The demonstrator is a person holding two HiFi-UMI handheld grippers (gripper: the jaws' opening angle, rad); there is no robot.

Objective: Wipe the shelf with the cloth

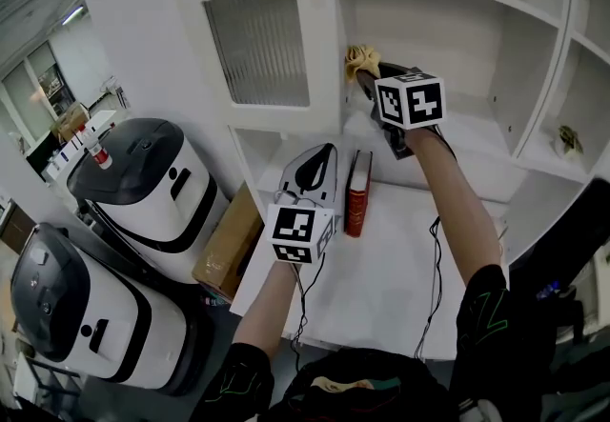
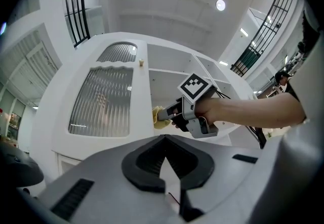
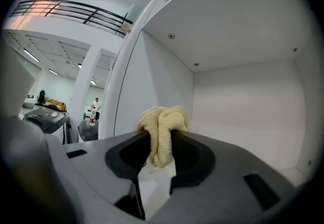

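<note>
A yellow cloth (image 1: 361, 57) is bunched at the tip of my right gripper (image 1: 367, 75), which is shut on it. The gripper reaches into the white cabinet's middle compartment, just above its shelf (image 1: 477, 136), near the left wall. In the right gripper view the cloth (image 3: 162, 132) hangs pinched between the jaws of my right gripper (image 3: 161, 143), with the compartment's back wall beyond. My left gripper (image 1: 317, 161) hovers lower over the white counter, shut with nothing in it. The left gripper view looks past my left gripper (image 2: 164, 165) up at the right gripper (image 2: 161, 114) and the cloth (image 2: 158, 118).
A red book (image 1: 358, 193) stands upright on the counter (image 1: 381, 287) beside my left gripper. A ribbed-glass cabinet door (image 1: 257, 39) is to the left of the compartment. Two white-and-black machines (image 1: 143, 182) (image 1: 76, 306) and a cardboard box (image 1: 224, 244) sit lower left. A small object (image 1: 569, 139) rests on the right shelf.
</note>
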